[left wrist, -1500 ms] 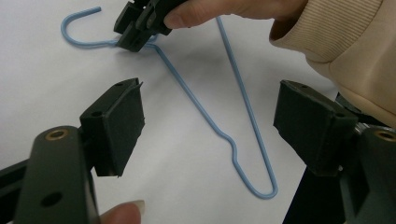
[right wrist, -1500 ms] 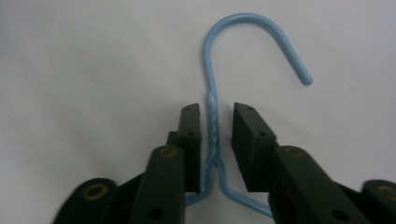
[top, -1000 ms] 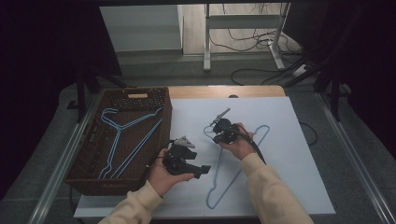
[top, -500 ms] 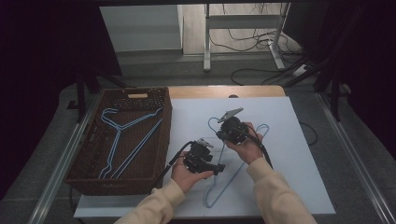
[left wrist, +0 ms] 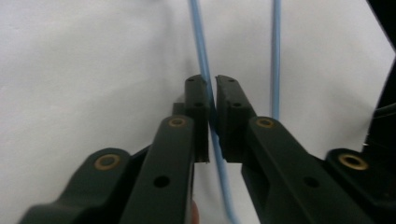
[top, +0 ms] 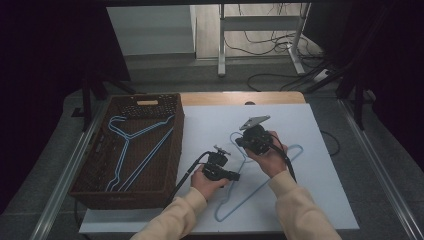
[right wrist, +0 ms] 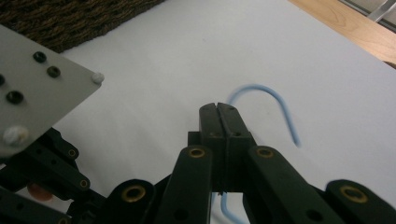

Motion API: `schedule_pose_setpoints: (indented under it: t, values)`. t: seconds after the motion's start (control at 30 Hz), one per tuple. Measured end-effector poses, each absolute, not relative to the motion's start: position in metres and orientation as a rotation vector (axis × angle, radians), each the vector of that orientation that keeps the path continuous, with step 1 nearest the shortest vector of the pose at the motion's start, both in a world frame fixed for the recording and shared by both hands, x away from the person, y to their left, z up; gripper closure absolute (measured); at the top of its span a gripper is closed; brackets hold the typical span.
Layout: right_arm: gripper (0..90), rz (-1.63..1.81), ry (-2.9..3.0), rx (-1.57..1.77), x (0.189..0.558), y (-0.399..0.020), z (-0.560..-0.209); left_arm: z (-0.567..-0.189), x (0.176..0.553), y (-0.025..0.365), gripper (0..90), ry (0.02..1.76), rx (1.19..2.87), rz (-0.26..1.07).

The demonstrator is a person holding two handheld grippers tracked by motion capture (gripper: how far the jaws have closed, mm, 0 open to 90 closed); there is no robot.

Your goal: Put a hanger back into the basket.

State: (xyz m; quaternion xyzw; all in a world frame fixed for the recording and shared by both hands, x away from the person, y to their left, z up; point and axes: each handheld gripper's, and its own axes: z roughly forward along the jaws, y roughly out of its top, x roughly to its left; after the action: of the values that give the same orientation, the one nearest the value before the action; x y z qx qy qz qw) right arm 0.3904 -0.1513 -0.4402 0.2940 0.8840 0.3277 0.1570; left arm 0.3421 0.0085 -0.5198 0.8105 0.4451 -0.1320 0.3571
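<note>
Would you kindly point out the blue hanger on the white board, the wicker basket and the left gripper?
blue hanger (top: 248, 196), high view, lower wire bar.
wicker basket (top: 131, 198), high view, near wall.
left gripper (left wrist: 212, 100), left gripper view, between its fingertips.

Looked like a lab recording bay: white table on aluminium rails, black curtains around, loose cables across the floor behind.
</note>
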Motion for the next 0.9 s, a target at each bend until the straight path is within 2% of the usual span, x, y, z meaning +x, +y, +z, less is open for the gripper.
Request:
schedule_pose_setpoints:
  t: [0.07,0.27,0.33,0.5,0.67,0.9]
  values:
    - [90.0,0.952,2.523,0.852,0.39,-0.157,-0.439,-0.518,0.342,0.009,86.5,1.143,2.09,-0.338]
    - [80.2,1.037,2.487,0.89,0.381,-0.18,-0.432,-0.507,0.338,0.015,86.9,1.127,2.061,-0.301]
    - [73.4,1.098,2.47,0.901,0.375,-0.192,-0.43,-0.5,0.335,0.018,86.9,1.119,2.039,-0.289]
    - [49.7,1.264,2.383,0.94,0.355,-0.223,-0.424,-0.482,0.329,0.029,87.0,1.086,1.97,-0.288]
    - [35.3,1.364,2.321,0.956,0.335,-0.247,-0.423,-0.464,0.323,0.042,87.1,1.057,1.903,-0.299]
    - [30.2,1.393,2.276,0.972,0.314,-0.27,-0.434,-0.433,0.311,0.052,87.1,0.968,1.862,-0.285]
